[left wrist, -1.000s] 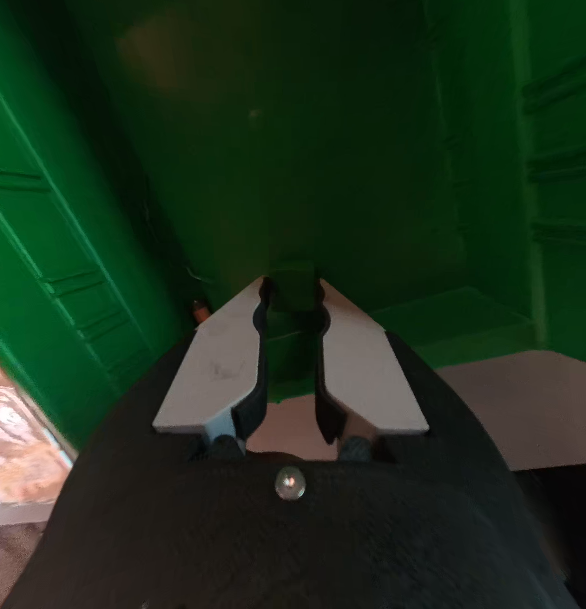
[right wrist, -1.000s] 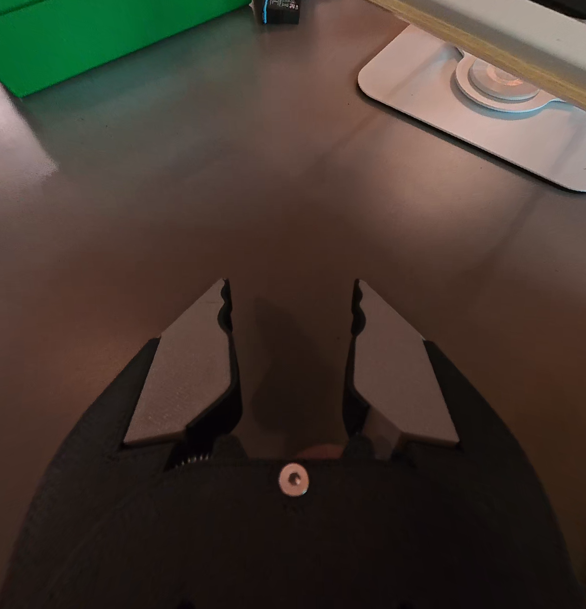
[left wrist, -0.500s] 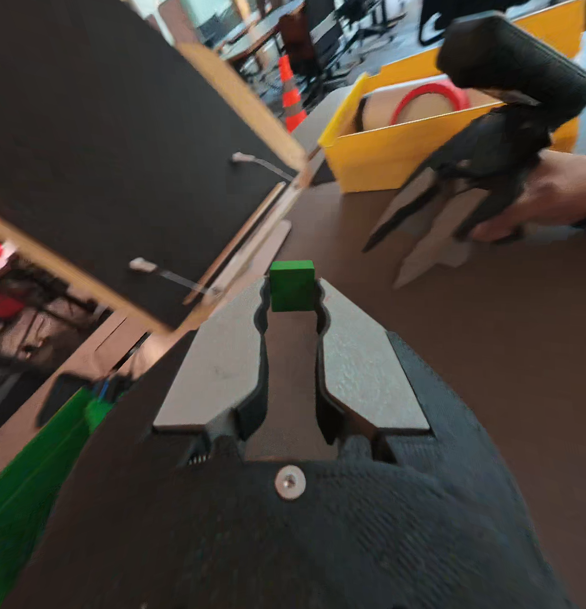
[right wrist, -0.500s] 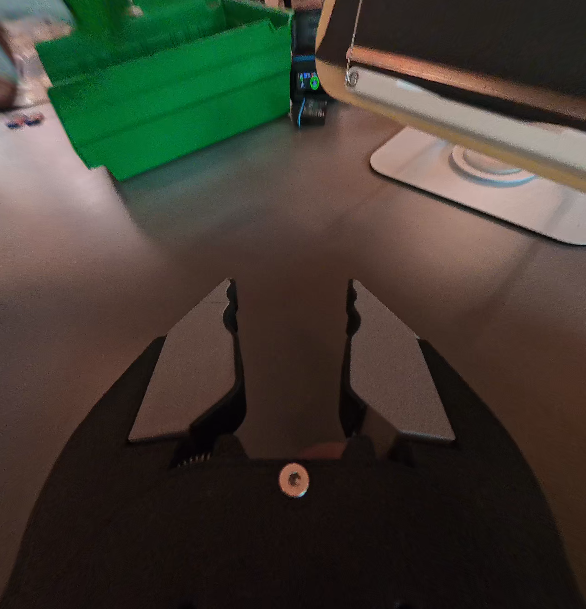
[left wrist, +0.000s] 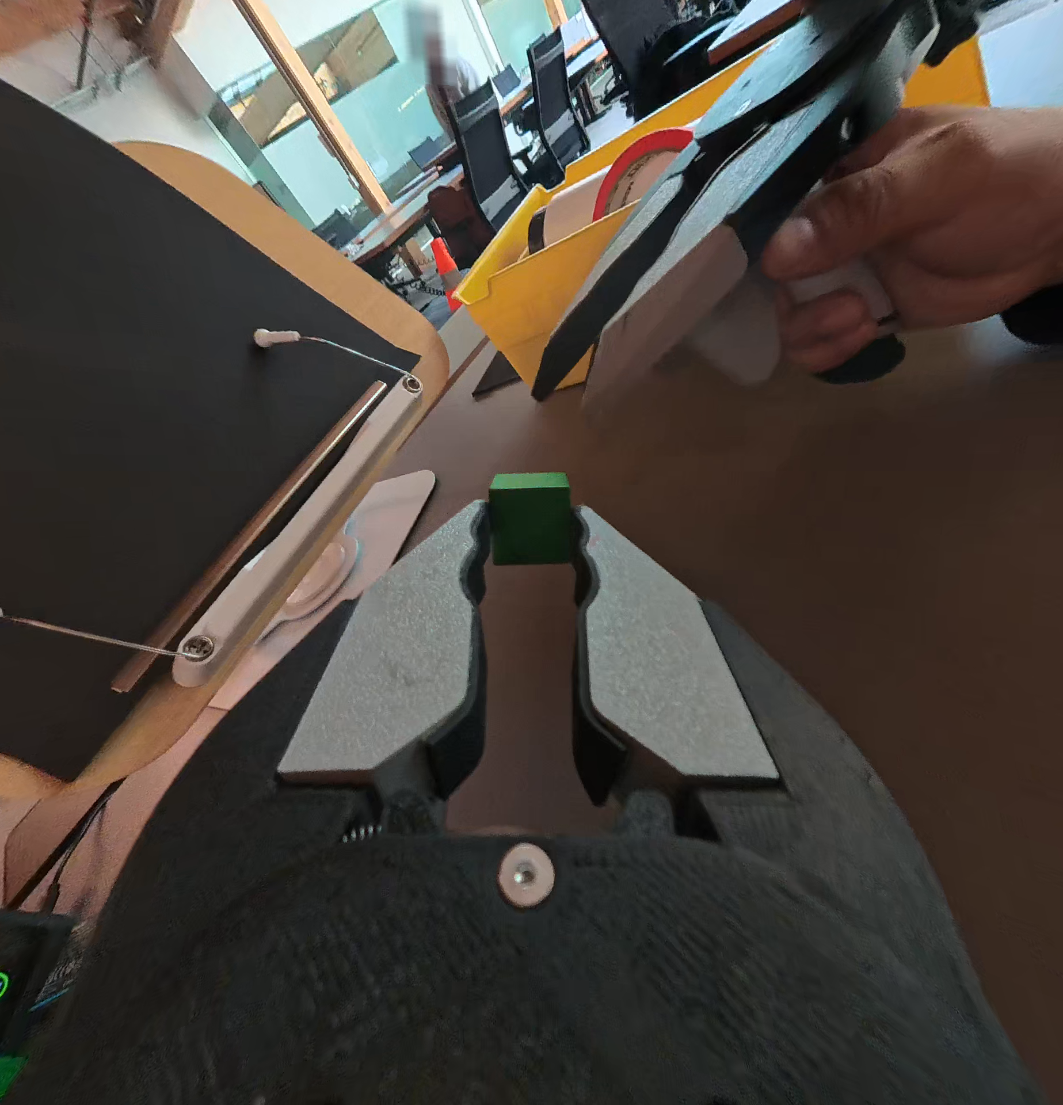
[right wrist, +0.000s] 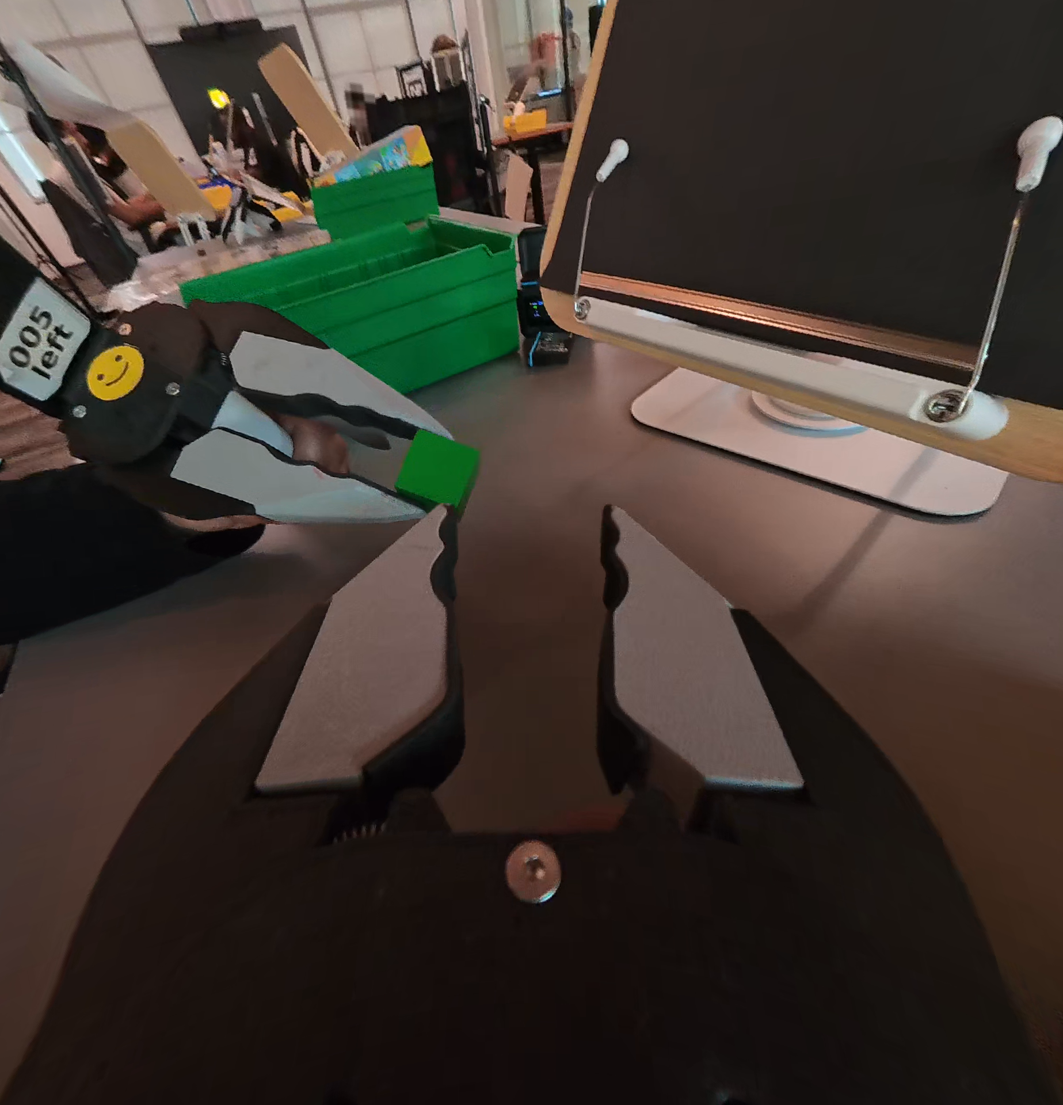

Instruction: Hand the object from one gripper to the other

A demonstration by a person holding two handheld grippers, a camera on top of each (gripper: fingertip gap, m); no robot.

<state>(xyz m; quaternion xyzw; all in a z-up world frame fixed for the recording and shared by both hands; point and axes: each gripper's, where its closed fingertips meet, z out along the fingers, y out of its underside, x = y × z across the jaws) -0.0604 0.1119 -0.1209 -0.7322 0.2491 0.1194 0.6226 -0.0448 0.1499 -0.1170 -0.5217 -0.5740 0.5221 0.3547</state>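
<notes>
Left gripper (left wrist: 531, 526) pinches green block (left wrist: 530, 519) at its fingertips; right gripper (right wrist: 524, 538) spread wide, empty, not yet around it.

Green block sits clamped between the left fingertips, above the brown table (left wrist: 846, 538), its front half poking clear past the tips. Seen from the right wrist view, block (right wrist: 438, 468) lies at about 11 o'clock from the right gripper's gap, just beyond the tip of its left finger (right wrist: 391, 622), near but apart. Left gripper (right wrist: 418, 472) enters from 9 o'clock, pointing toward 3. From the left wrist view, right gripper (left wrist: 567, 374) hangs at 1 o'clock, tips angled down toward 7, held by a hand (left wrist: 935, 239). Judgement: right gripper needs to shift toward 11 to bracket the block's free end. Farther out: green bin (right wrist: 397, 299) at 11, black board on stand (right wrist: 816, 179) at 1.
</notes>
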